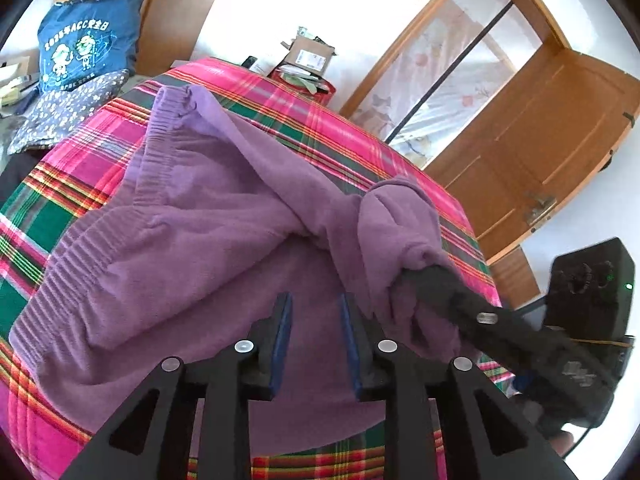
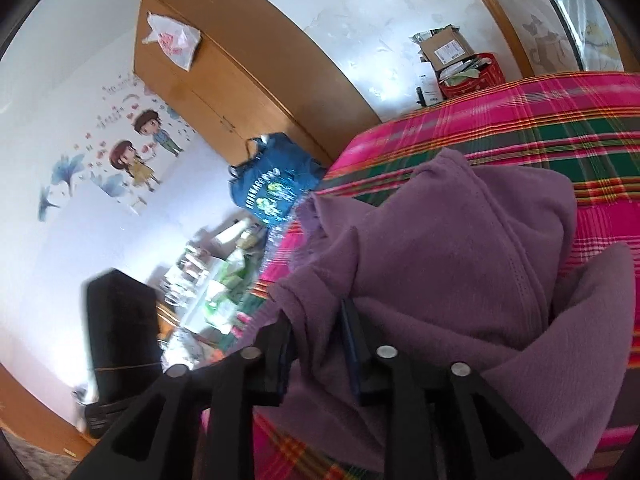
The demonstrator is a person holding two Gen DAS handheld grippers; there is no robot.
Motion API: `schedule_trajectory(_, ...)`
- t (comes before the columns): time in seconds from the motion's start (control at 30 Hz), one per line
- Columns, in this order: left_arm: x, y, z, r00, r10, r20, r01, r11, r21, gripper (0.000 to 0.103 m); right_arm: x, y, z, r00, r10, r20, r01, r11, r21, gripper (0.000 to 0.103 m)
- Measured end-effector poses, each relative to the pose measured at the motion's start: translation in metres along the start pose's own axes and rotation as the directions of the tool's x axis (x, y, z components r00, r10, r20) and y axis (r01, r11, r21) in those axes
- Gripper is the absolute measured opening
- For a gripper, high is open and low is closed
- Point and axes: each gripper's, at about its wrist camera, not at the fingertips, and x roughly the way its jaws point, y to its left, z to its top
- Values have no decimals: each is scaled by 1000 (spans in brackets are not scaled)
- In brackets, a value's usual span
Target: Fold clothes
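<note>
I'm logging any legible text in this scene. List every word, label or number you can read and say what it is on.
"ACC", within a longer line whose other characters I cannot read reliably: on the blue tote bag, left wrist view.
Smaller print low on that bag: too blurred.
Shipping label on the cardboard box: too small to read.
Wall stickers, right wrist view: writing illegible.

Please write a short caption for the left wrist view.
Left gripper open above purple sweater on plaid bedspread; right gripper lifts one part.
</note>
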Motion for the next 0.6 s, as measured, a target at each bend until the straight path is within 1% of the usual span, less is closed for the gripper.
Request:
schedule_trajectory(0.07, -4, -4, 0, 1000, 14, 1, -14, 1000, 7, 26, -15, 3, 1, 999, 26, 20, -26, 1000, -2, 29)
schedule_trajectory(0.1, -6, -6, 0, 1000, 18, 6, -18, 1000, 15, 26, -23, 4, 0, 999, 24, 27, -24, 1000, -9, 29)
schedule_trajectory(0.13, -9, -7, 1, 1000, 20, 13, -21, 999, 24, 29, -33, 4, 1, 999, 19, 40, -19, 1000, -15, 29)
schedule_trajectory(0.17, -12, -9, 1, 1000, 23, 19, -23, 999, 33, 32, -44, 1, 1, 998, 3, 61, -2, 1000, -13, 29)
schedule_trajectory(0.2, -12, -11, 2, 1000, 23, 20, -23, 999, 36, 34, -53, -4, 1, 996, -23, 82, 23, 1000, -1, 32)
schedule_trajectory(0.33, -10, -18, 3, 1000, 28, 14, -28, 998, 55, 34, -85, -28, 1, 979, -133, 152, 125, 990, 65, 37)
schedule_trajectory(0.4, -11, -21, 2, 1000, 21, 12, -22, 998, 62, 34, -94, -49, -4, 967, -207, 149, 187, 972, 140, 38)
schedule_trajectory(0.43, -10, -21, 1, 1000, 17, 8, -18, 998, 60, 34, -97, -57, -7, 963, -228, 144, 203, 965, 165, 38)
schedule_trajectory(0.5, -8, -22, 2, 1000, 14, -2, -14, 998, 55, 34, -101, -71, -14, 956, -261, 135, 232, 952, 198, 38)
schedule_trajectory(0.6, -3, -24, 3, 1000, 18, -14, -17, 999, 48, 34, -101, -91, -22, 950, -290, 115, 253, 932, 259, 46)
